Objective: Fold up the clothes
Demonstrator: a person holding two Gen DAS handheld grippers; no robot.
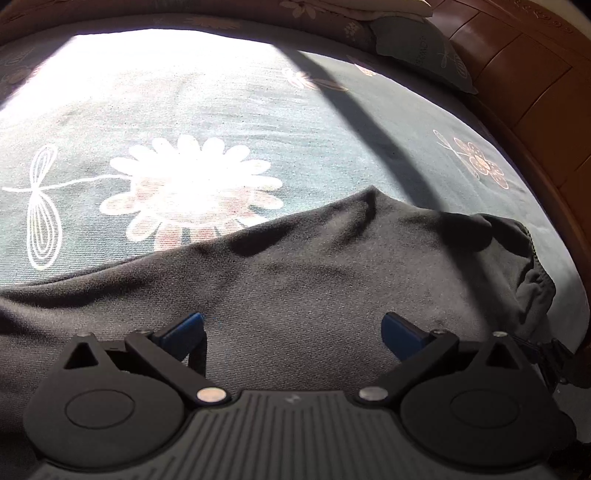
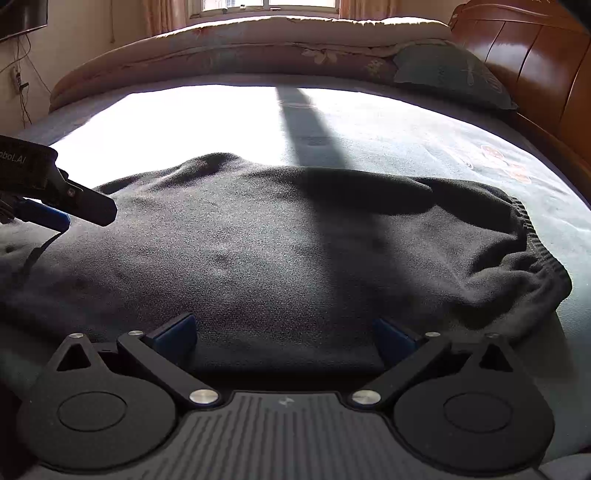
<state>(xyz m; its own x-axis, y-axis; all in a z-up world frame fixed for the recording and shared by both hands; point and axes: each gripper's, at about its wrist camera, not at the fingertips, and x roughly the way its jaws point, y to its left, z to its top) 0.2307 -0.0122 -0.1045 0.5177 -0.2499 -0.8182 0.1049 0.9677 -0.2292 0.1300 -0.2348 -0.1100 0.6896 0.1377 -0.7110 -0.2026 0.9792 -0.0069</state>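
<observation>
**Two grippers over a dark sweater**

One dark grey sweater (image 1: 295,280) is laid out on a bed (image 1: 221,110) with a blue-green sheet. Big white flowers (image 1: 192,181) are printed on the sheet. The sweater is spread almost flat, with a few soft bumps and folds. Its ribbed hem (image 2: 535,266) is bunched up at the right side. A bright patch of sun is seen on the sheet past the sweater, and a long thin shadow (image 2: 317,147) is cast across the sheet and the cloth.

The left gripper (image 1: 291,332) is held low over the sweater. Its jaws are spread wide apart, and nothing is held between them. Its blue fingertips (image 1: 184,332) are seen just above the cloth; it cannot be told if the cloth is touched.

The right gripper (image 2: 284,336) is held low at the near edge of the sweater. Its jaws are spread wide too, with only cloth seen between them. From the right wrist view, the left gripper is seen at the far left, over the left part of the sweater.

A pillow (image 2: 450,74) is set by the brown wooden headboard (image 2: 535,62) at the right. A rolled quilt (image 2: 240,44) is laid along the far side of the bed, under a window (image 2: 266,3).
</observation>
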